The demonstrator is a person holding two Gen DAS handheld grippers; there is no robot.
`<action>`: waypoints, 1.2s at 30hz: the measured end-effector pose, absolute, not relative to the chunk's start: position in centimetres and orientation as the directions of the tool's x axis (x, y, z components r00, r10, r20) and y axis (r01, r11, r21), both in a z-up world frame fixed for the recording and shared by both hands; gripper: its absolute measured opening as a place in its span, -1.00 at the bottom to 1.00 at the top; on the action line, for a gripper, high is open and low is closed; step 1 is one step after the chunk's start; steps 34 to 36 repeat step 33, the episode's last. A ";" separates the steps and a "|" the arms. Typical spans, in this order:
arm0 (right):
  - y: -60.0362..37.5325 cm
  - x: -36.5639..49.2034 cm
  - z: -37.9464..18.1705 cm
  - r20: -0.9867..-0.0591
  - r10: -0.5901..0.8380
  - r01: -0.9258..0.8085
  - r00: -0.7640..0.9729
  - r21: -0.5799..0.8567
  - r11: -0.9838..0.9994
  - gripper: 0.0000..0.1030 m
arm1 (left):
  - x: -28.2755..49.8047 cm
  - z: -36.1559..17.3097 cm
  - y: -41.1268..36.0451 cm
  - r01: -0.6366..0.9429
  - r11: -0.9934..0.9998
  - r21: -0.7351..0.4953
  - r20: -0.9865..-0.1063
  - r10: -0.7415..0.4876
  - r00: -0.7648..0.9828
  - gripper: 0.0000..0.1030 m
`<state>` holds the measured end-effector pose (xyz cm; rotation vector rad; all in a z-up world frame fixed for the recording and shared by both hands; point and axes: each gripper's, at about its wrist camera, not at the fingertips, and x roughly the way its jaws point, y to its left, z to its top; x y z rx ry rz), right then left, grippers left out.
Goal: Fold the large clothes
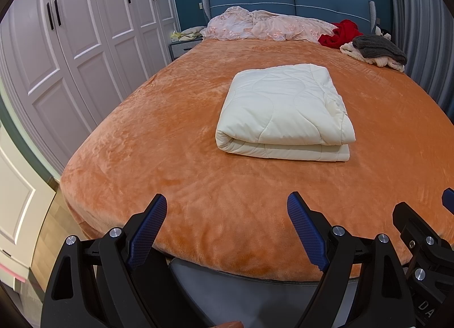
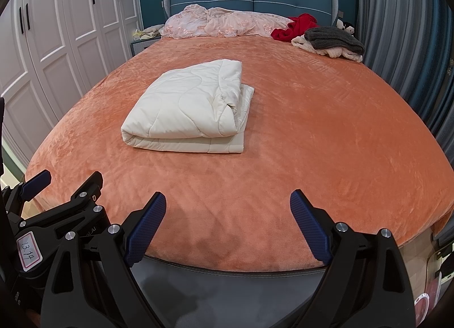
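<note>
1. The white quilt [image 1: 283,112] is matt stitched cloth, softly puffed.
2. The orange bed cover [image 1: 198,186] looks like plush, fuzzy fleece.
3. The wardrobe doors [image 1: 85,29] are smooth, painted, faintly glossy.
4. The gripper pads [image 2: 144,231] are ribbed blue plastic on matt black frames.

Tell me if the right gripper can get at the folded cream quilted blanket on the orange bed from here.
Probably yes. The right gripper is open and empty, and only bare orange bedspread lies between it and the folded cream quilted blanket; it would need to reach forward.
</note>
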<state>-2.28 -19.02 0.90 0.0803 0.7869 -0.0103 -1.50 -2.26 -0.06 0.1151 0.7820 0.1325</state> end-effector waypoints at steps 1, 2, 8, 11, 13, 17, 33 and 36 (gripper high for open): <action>-19.0 -2.3 0.9 -0.708 0.020 0.039 0.706 0.068 0.997 0.68 | -1.5 -0.1 -2.2 -0.075 0.985 0.153 -0.694 0.162 0.702 0.63; -19.0 -2.3 0.9 -0.708 0.020 0.039 0.706 0.067 0.997 0.68 | -1.5 -0.1 -2.2 -0.074 0.985 0.153 -0.695 0.160 0.701 0.63; -19.0 -2.3 0.9 -0.708 0.019 0.040 0.706 0.066 0.997 0.68 | -1.5 -0.1 -2.2 -0.073 0.985 0.153 -0.695 0.160 0.701 0.63; -18.8 -2.4 0.9 -0.709 0.018 0.042 0.705 0.066 0.997 0.68 | -1.5 -0.1 -2.3 -0.074 0.986 0.152 -0.694 0.160 0.702 0.63; -18.9 -2.4 0.9 -0.709 0.018 0.041 0.705 0.066 0.997 0.68 | -1.5 0.0 -2.3 -0.073 0.985 0.155 -0.693 0.161 0.703 0.63; -18.9 -2.3 0.9 -0.708 0.018 0.041 0.706 0.065 0.997 0.68 | -1.4 -0.1 -2.4 -0.071 0.986 0.154 -0.693 0.159 0.703 0.61; -19.2 -1.7 0.8 -0.694 -0.002 0.054 0.720 0.053 0.997 0.69 | -0.2 -0.5 -3.1 -0.081 0.982 0.172 -0.696 0.179 0.695 0.59; -19.2 -1.7 0.8 -0.694 -0.002 0.054 0.720 0.053 0.997 0.69 | -0.2 -0.5 -3.1 -0.081 0.982 0.172 -0.696 0.179 0.695 0.59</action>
